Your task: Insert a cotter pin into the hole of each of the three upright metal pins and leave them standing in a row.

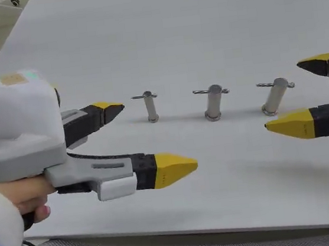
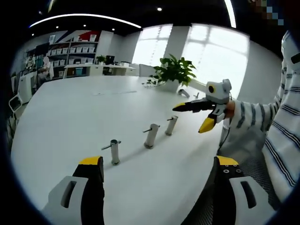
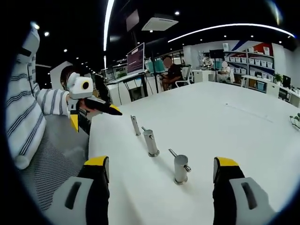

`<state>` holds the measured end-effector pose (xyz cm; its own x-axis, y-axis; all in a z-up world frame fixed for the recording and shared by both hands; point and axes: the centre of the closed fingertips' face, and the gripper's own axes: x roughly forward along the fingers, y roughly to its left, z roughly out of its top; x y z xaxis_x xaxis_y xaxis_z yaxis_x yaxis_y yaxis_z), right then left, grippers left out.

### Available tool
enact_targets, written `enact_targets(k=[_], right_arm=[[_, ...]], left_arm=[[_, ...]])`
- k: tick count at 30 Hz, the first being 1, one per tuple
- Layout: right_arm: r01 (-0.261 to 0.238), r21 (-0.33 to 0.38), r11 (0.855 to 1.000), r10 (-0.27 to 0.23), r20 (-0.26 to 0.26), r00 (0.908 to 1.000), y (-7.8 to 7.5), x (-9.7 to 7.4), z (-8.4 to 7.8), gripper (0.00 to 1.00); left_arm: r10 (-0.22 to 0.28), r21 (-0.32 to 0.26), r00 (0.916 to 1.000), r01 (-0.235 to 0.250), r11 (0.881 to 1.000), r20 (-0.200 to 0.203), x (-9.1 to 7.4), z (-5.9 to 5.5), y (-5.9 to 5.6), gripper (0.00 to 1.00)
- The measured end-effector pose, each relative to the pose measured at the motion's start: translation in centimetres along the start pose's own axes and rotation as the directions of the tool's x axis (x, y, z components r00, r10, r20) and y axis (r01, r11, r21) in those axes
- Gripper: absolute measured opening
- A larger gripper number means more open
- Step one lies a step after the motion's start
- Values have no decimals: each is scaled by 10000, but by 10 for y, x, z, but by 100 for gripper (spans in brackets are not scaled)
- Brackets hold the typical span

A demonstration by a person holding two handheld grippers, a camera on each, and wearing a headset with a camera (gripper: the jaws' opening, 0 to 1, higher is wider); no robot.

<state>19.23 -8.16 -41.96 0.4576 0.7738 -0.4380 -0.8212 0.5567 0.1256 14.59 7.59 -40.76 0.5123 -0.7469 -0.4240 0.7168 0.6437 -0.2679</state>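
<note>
On the white table (image 1: 113, 40): three metal pins standing in one row, left pin (image 1: 151, 108), middle pin (image 1: 213, 104) and right pin (image 1: 273, 100), well apart from each other.
Cotter pins: left cotter pin (image 1: 142, 96), middle cotter pin (image 1: 208, 91) and right cotter pin (image 1: 276, 85), each passed crosswise through the hole near the top of its pin, ends sticking out toward 9 and 3 o'clock.
Left gripper (image 1: 158, 137): at 9 o'clock of the row in the head view, pointing toward 3 o'clock, jaws wide apart, nothing between them; carried by a hand (image 1: 21, 198).
Right gripper (image 3: 161, 165): at 3 o'clock of the row, just beside the right pin without touching, jaws spread and empty.
Reason for this position: probably kept to both sides, clear of the row, so as not to knock anything down.
Right pin posture: seems to lean toward 1 o'clock in the head view, but upright in the right gripper view; impossible to say surely.
Progress: judged finished or nearly so, all three holes filled.
Risk: tipping the right pin with the near jaw.
</note>
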Motion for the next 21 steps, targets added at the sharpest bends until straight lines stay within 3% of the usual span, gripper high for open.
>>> enact_targets(k=[3,6,9,15,18,21], right_arm=[[-46,246,9997,47,-1,10000,5,-3,-1,94],[101,780,9969,-106,65,9999,12,-7,1,96],[258,1167,9928,-283,200,9994,14,-12,3,97],[558,1872,9807,-613,236,9978,19,-22,-1,98],[661,1922,9791,-707,172,9974,25,-25,-3,98],[674,2332,9701,-732,164,9972,30,-27,-5,98]], left_arm=[[106,-201,9996,-101,9997,246,-2,6,1,96],[249,-145,9995,-246,9996,172,-2,5,2,95],[365,78,9990,-363,9993,-263,-3,-2,3,94],[825,-136,9960,-830,9965,-357,-4,-8,9,93],[1237,-120,9895,-1249,9921,-748,-4,-17,16,87],[1271,-274,9869,-1304,9911,-997,-5,-23,18,87]])
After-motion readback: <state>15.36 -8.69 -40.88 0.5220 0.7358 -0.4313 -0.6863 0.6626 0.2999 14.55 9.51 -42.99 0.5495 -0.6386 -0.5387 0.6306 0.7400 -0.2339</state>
